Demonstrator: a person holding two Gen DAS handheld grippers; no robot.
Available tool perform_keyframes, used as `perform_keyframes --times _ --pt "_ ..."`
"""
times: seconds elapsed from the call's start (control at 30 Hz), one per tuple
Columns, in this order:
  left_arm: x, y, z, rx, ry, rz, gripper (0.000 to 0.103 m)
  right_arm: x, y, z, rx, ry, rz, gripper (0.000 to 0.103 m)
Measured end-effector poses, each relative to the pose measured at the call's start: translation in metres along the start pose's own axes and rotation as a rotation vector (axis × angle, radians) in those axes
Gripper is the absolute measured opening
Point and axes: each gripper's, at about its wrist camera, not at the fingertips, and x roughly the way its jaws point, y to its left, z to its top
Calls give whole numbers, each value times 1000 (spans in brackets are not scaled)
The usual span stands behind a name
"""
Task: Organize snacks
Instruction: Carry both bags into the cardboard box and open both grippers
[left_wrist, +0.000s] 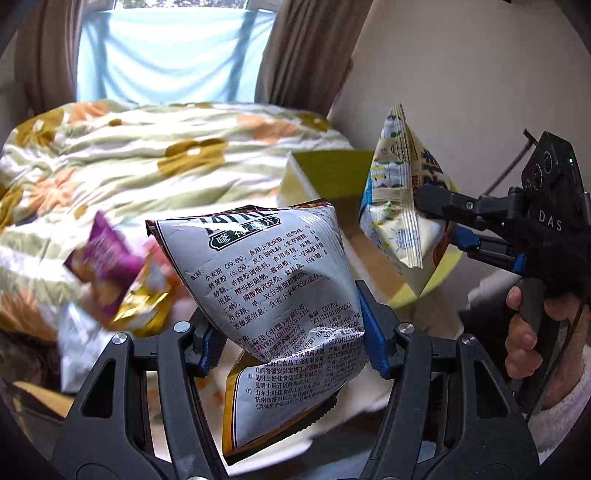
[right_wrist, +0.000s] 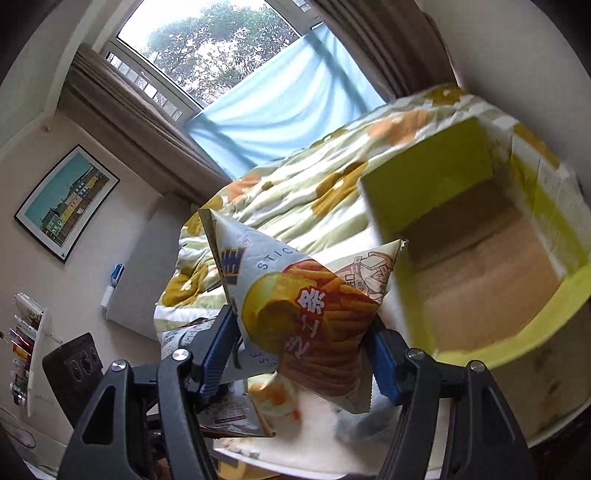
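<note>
Left tool (left_wrist: 291, 332) clamps silver snack bag (left_wrist: 273, 266) (long axis tilted upright).

The yellow-green box (right_wrist: 480, 236) stands open at the top and nothing lies on its brown bottom, so there is free room inside it. Its near wall rises just beside the fries bag (right_wrist: 317, 317). The silver bag (left_wrist: 273, 280) fills the middle of the left view. On the bed (left_wrist: 147, 155), the far quilt is bare; loose snack packets (left_wrist: 110, 273) crowd the near left part.
</note>
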Motion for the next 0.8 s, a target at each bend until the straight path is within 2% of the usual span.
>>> perform_keyframes --times 0.23,0.4,0.6,0.8 --pt "61 -69 58 -15 -33 7 58 -17 -60 72 -46 1 -27 62" --pt "107 -102 93 -53 -27 10 58 -19 -102 119 -55 26 -46 62" --pt "168 -117 123 -80 34 39 59 -1 -138 159 -61 62 -76 62" --pt "218 -117 141 -61 97 63 59 21 -164 177 -41 90 -101 62"
